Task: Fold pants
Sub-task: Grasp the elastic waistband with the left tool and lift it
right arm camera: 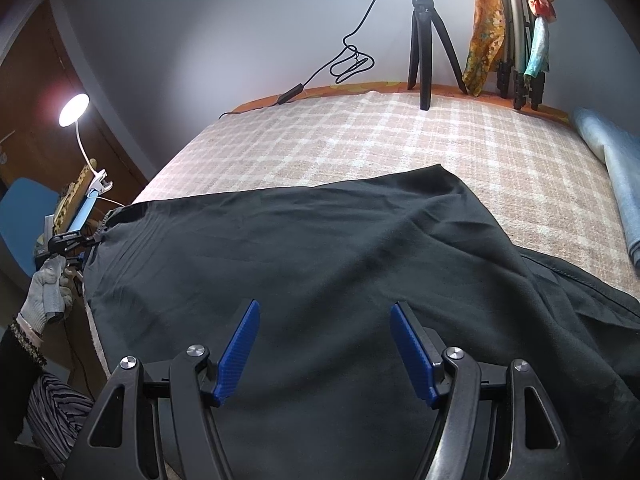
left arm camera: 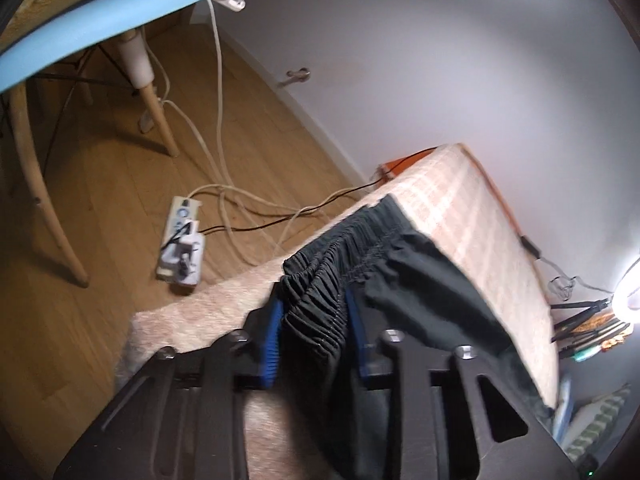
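Note:
Black pants (right arm camera: 320, 248) lie spread across the checked bed (right arm camera: 360, 140). In the left wrist view my left gripper (left arm camera: 314, 308) is shut on the gathered elastic waistband (left arm camera: 320, 280) at the bed's left edge, blue pads on both sides of the bunched cloth. It also shows small at the left of the right wrist view (right arm camera: 86, 240), held by a gloved hand. My right gripper (right arm camera: 324, 312) is open and empty, its blue pads (right arm camera: 240, 352) wide apart just above the middle of the pants.
A tripod (right arm camera: 424, 40) and a black cable stand at the bed's far edge. A blue folded cloth (right arm camera: 616, 184) lies at the right. A clip lamp (right arm camera: 74, 110) and a blue chair (left arm camera: 100, 20) stand at the left. A power strip (left arm camera: 182, 240) lies on the wooden floor.

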`<state>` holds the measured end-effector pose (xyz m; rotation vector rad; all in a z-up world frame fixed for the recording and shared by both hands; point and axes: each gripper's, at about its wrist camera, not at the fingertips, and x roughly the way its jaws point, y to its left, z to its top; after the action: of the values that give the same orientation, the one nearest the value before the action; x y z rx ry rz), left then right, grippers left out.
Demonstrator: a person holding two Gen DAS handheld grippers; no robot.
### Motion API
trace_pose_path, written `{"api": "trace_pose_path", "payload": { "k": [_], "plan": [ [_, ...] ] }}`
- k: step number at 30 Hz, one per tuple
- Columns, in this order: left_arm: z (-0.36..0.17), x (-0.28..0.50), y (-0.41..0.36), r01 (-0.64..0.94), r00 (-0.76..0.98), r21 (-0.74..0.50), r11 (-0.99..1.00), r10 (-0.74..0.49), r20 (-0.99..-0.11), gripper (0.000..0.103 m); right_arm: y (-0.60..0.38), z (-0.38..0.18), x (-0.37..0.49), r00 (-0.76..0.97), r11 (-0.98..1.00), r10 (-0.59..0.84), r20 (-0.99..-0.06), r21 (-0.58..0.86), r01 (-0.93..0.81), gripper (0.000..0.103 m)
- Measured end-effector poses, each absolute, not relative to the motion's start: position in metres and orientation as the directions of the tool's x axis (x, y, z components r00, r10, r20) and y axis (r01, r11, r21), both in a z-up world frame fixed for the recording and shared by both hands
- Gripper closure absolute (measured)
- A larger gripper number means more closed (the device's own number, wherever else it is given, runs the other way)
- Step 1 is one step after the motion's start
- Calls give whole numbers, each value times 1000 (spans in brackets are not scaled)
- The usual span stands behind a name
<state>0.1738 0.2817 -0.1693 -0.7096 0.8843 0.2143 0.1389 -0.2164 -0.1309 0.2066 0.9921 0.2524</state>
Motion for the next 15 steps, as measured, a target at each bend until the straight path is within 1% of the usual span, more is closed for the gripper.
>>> {"api": "trace_pose_path", "payload": {
  "k": [4, 8, 12, 15],
  "plan": [
    [-150, 177, 262, -411, 646, -373, 832, -23, -763, 81, -218, -131, 138, 524, 952, 298, -798, 289, -102, 33],
    [-125, 177, 226, -332, 690, -234, 914, 66, -721, 82, -219, -129, 137, 530, 952, 297, -795, 288, -101, 33],
    [-108, 173, 184, -235, 733, -109, 966, 102, -672, 82, -220, -129, 136, 530, 951, 299, -793, 292, -99, 33],
    [-100, 166, 140, -133, 763, 18, 991, 114, -636, 82, -220, -128, 135, 532, 950, 302, -791, 297, -97, 33]
  ]
}}
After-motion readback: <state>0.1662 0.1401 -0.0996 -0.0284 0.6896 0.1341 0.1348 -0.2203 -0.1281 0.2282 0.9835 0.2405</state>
